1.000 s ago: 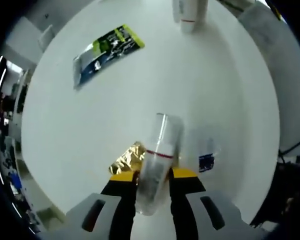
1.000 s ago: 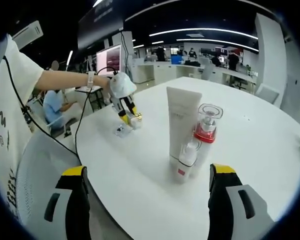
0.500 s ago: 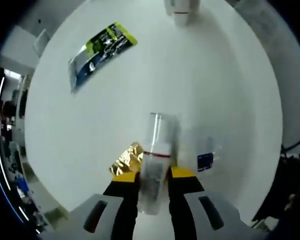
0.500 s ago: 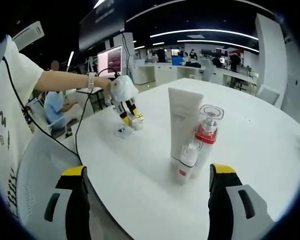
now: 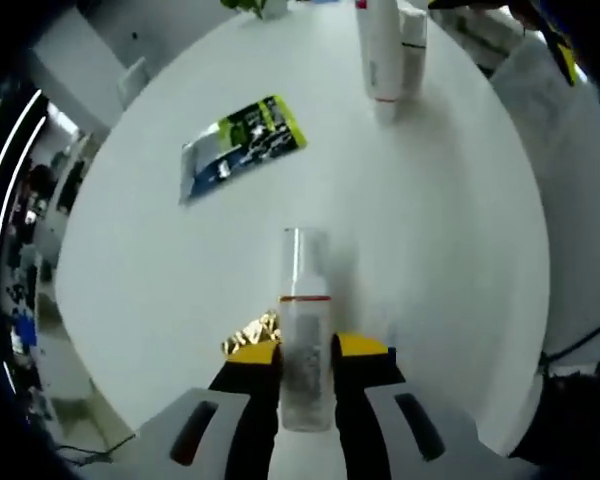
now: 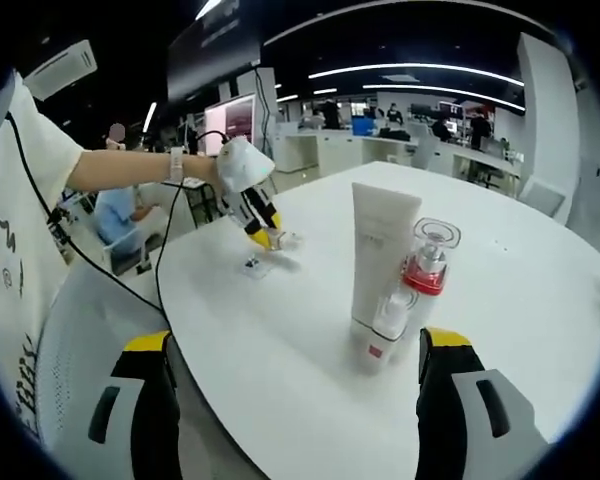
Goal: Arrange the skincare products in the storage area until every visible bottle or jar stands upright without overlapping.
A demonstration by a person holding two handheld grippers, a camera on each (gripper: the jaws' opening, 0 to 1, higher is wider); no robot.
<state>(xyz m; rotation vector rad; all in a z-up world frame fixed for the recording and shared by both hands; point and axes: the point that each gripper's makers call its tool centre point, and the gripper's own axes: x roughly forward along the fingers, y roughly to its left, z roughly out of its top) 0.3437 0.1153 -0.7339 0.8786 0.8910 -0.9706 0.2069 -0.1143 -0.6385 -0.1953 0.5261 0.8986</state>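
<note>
The left gripper (image 5: 306, 362) grips a clear red-banded plastic bottle (image 5: 304, 330), apparently lifting it; next, stand it beside the white tube (image 6: 380, 262). The right gripper (image 6: 295, 385) hangs open.

— Where is the left gripper (image 5: 305, 352)?
— Low in the left gripper view, its yellow-tipped jaws closed on a clear bottle (image 5: 304, 328). In the right gripper view it sits at the end of the person's outstretched arm (image 6: 130, 170), tilted down toward the table (image 6: 540, 290).
— And the right gripper (image 6: 292, 345)?
— Its two jaws stand wide apart at the bottom of the right gripper view, with nothing between them.
</note>
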